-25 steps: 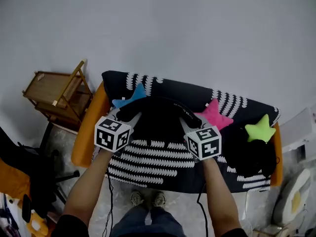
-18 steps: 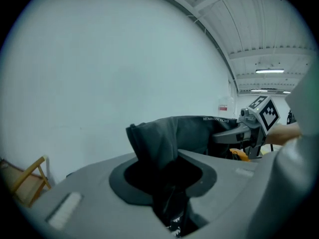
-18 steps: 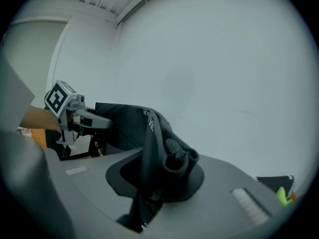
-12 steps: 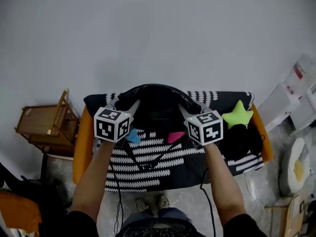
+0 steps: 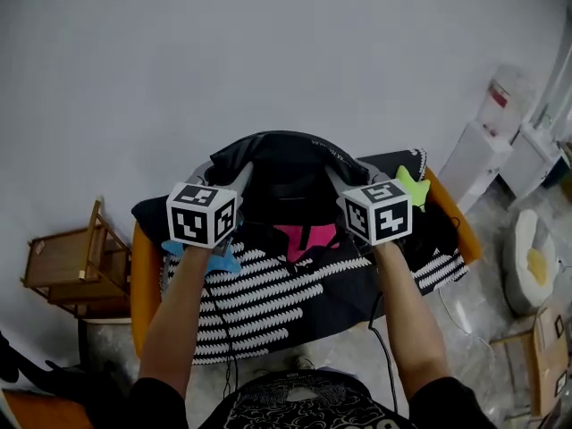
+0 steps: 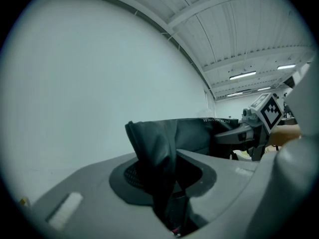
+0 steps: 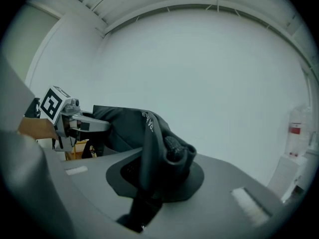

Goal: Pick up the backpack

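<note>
**Kid:** What is the left gripper holding?

**Helper:** It is squeezed shut on a fold of black cloth. That cloth is one top corner of the backpack. The right gripper is pinched tight on the other top corner.

**Kid:** Why hold it in two spots?

**Helper:** I think one hold on each side keeps the bag level, so it does not tip or swing.

**Kid:** Where is the bag?

**Helper:** It is up in the air between the two grippers, over the stripy blanket. It looks lifted off already.

**Kid:** How many things are there?

**Helper:** There are two grippers and one backpack. There are three star pillows: a blue star pillow, a pink star pillow and a green star pillow. One wooden rack stands off to the left.
</note>
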{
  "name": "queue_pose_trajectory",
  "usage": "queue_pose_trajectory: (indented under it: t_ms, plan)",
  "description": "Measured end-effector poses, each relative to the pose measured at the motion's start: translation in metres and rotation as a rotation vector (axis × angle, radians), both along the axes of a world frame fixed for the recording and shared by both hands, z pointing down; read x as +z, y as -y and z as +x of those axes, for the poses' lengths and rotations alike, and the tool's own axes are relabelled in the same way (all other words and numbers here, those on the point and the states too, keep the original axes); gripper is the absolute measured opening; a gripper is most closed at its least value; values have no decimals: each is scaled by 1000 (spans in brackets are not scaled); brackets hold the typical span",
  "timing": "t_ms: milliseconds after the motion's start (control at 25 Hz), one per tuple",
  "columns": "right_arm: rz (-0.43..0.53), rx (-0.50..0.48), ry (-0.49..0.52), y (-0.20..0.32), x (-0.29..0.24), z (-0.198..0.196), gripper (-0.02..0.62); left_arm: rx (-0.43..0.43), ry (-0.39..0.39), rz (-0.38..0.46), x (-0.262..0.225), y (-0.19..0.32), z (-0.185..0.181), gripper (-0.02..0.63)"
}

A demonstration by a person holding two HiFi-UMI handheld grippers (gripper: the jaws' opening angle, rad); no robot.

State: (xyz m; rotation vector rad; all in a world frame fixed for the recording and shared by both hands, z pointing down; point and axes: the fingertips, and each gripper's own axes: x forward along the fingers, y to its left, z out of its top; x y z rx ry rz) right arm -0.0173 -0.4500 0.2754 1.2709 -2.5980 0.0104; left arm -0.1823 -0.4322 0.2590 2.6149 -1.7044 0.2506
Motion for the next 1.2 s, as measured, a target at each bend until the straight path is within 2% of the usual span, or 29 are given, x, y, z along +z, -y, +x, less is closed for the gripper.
queue_pose_trajectory:
  t_ms: [280,520,1200]
  plan:
    - [61,83,23,-5,-26,35,72,60,12,63,-28,4,33,123]
    - [75,127,37,-13,-33,59,72,100,32,76,-38,2,57,121]
    - [67,148,38,-38,-30,70,72,112,42,69,-36,-22,68,120]
